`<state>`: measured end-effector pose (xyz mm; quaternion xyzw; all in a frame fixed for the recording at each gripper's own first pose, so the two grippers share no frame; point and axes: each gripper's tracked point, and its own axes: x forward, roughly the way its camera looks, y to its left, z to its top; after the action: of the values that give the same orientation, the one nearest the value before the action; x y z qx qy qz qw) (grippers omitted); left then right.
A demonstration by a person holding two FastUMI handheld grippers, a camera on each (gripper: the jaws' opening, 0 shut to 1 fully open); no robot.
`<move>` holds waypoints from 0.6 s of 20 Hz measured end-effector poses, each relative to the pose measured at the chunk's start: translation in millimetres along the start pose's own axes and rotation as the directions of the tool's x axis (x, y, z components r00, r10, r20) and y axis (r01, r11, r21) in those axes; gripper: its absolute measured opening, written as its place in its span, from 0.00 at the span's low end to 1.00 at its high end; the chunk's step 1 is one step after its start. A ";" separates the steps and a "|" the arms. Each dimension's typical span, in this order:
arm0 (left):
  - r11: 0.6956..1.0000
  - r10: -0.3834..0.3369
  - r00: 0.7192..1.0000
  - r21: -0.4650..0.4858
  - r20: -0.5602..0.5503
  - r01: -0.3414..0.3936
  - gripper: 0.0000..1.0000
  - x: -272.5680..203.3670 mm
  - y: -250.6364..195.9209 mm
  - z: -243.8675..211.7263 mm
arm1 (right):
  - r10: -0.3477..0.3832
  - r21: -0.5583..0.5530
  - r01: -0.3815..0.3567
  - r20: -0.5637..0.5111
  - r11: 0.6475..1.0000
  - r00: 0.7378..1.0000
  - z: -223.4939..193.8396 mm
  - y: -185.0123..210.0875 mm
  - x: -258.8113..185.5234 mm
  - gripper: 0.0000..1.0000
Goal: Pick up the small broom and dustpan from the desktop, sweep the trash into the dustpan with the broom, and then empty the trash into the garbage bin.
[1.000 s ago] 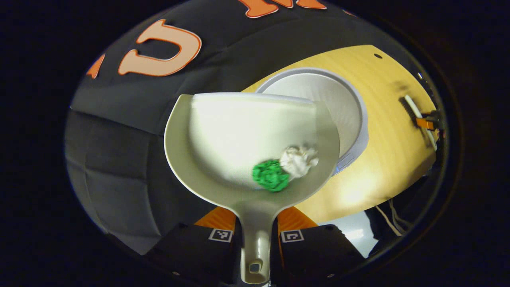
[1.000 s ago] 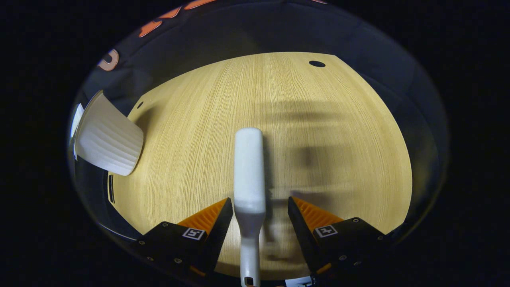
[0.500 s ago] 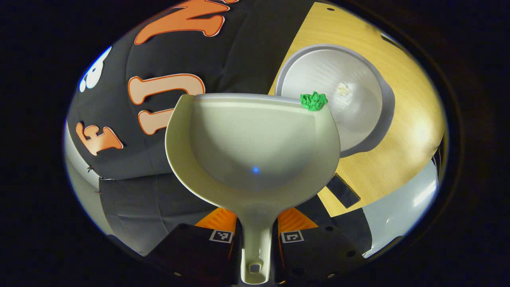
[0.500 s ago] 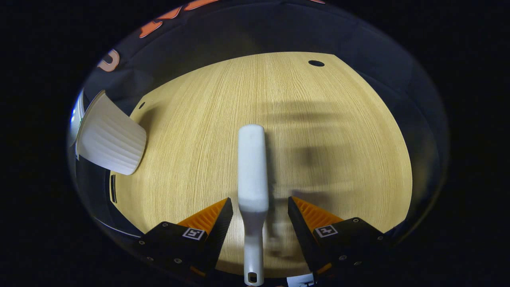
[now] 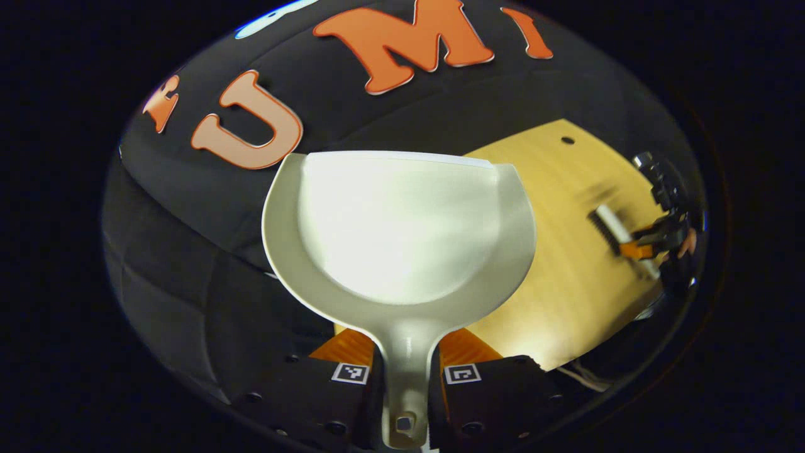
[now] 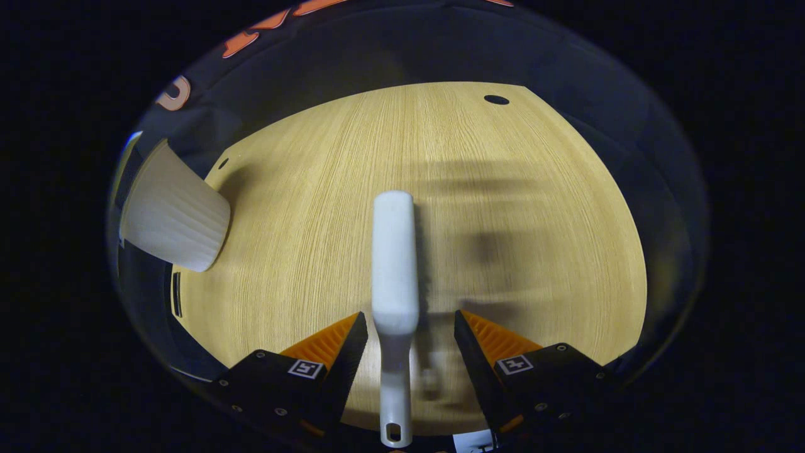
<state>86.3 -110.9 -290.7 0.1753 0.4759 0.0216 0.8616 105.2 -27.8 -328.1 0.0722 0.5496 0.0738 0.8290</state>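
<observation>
The white dustpan (image 5: 396, 233) is held by its handle, and my left gripper (image 5: 405, 352) is shut on that handle. Its pan is bare, with no trash in it. In the right gripper view the white broom (image 6: 394, 264) lies lengthwise between the orange fingers of my right gripper (image 6: 410, 333). That gripper is open, with a gap on each side of the handle. The white ribbed garbage bin (image 6: 170, 223) stands at the table's left edge. In the left gripper view, the broom (image 5: 607, 223) and the right gripper (image 5: 648, 242) sit far off on the right.
The wooden table (image 6: 503, 189) spreads ahead of the right gripper, with a small round hole (image 6: 496, 99) near its far edge. Black cloth wall rises behind the table (image 5: 566, 277) and behind the dustpan.
The dustpan tipped over the bin and the green and white wads slid out of it. It has since swung back, with nothing in it. The broom shifted slightly between the open right fingers.
</observation>
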 end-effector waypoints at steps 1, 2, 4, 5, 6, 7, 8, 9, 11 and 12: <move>0.998 -0.061 0.997 -0.032 0.047 0.063 0.30 3.6 -34.2 11.1 | 0.002 -0.002 -0.002 0.004 1.000 1.000 0.8 2.1 -0.9 0.85; 0.988 -0.136 0.988 -0.058 0.077 0.141 0.29 7.2 -70.6 22.9 | 0.006 0.000 -0.006 0.007 1.000 1.000 -0.1 3.0 -2.1 0.85; 0.957 -0.251 0.961 -0.119 0.112 0.264 0.29 26.7 -134.4 29.9 | 0.001 -0.003 -0.001 0.011 1.000 1.000 -0.8 2.5 -2.7 0.84; 0.945 -0.268 0.958 -0.165 0.098 0.281 0.29 46.7 -156.1 27.9 | -0.021 -0.009 0.021 0.015 1.000 1.000 -0.8 -0.5 -1.6 0.84; 0.935 -0.276 0.960 -0.216 0.055 0.281 0.24 61.7 -182.4 16.0 | -0.040 -0.013 0.040 0.018 0.999 0.999 -1.8 -2.4 -0.4 0.84; 0.921 -0.295 0.955 -0.266 0.000 0.284 0.29 79.2 -202.6 1.2 | -0.043 -0.016 0.044 0.019 0.999 0.999 -2.6 -2.2 0.2 0.85; 0.904 -0.326 0.944 -0.307 -0.044 0.298 0.29 94.2 -220.0 -16.0 | -0.041 -0.019 0.041 0.021 0.999 0.999 -5.1 1.3 0.4 0.85; 0.889 -0.357 0.929 -0.339 -0.094 0.307 0.30 108.9 -238.4 -32.7 | -0.040 -0.027 0.040 0.021 0.999 0.999 -5.9 4.5 0.4 0.85; 0.874 -0.382 0.908 -0.386 -0.171 0.295 0.30 133.8 -263.6 -60.4 | -0.042 -0.036 0.043 0.021 0.998 0.999 -4.9 6.0 1.3 0.85; 0.874 -0.384 0.902 -0.393 -0.197 0.286 0.30 144.6 -270.4 -69.6 | -0.045 -0.036 0.046 0.018 0.998 0.999 -3.9 5.9 1.5 0.85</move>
<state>72.6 -315.3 -529.2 -0.0735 0.5995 -0.0202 0.7967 101.9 -21.6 -329.8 0.0452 0.5425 0.0644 0.8363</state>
